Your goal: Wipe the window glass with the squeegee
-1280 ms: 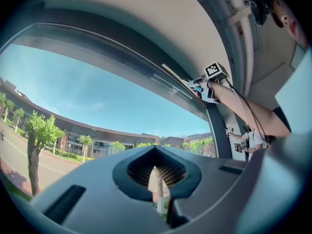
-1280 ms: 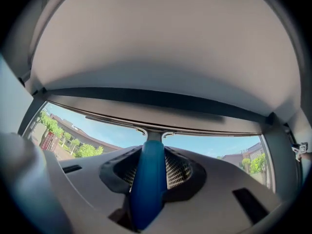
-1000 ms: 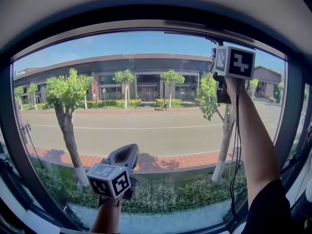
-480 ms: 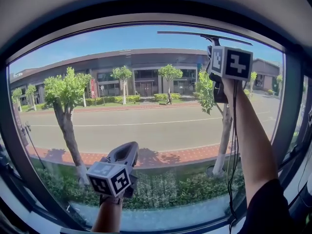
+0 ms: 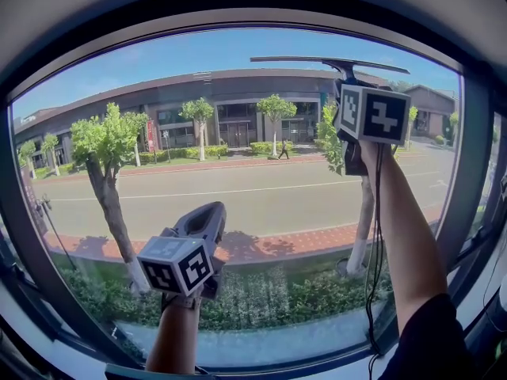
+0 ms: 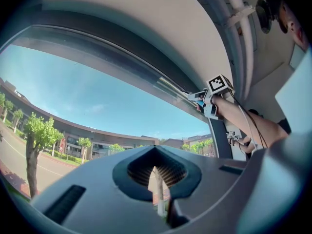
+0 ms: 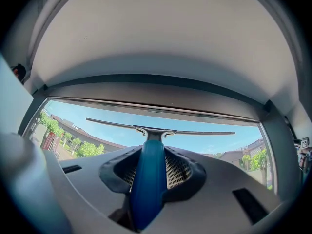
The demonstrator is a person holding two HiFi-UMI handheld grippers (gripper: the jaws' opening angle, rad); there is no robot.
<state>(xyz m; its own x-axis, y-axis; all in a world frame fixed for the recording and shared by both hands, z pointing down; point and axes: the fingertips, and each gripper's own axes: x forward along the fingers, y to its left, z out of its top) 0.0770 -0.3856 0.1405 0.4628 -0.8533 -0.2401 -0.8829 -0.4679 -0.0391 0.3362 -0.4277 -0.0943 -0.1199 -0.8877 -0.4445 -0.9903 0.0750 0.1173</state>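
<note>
Your right gripper (image 7: 148, 172) is clamped on the blue handle of the squeegee (image 7: 158, 130). The handle runs straight up between the two jaws, so the blade sits crosswise, like the bar of a T. That grip lets your wrist set the blade's angle directly.

From your head camera, the squeegee is at about 1 o'clock on the glass (image 5: 238, 196), with your arm stretched up to reach it. The blade lies nearly level, just under the top frame (image 5: 238, 18), and its right end is near the right post. It looks like the top of a stroke: starting this high and this level, a pull toward 6 o'clock would clear a full strip with no gap below the frame. No view shows for certain whether the rubber edge is pressed on the glass or just off it.

Your left gripper (image 5: 204, 222) is low, at about 7 o'clock, well apart from the squeegee. Its jaws are drawn together to a thin slit with nothing between them; only the street shows through. Parked there it stays out of the blade's likely path.

Most of the glass below the blade seems yet to be wiped. Watch that the blade stays level as your arm comes down.
</note>
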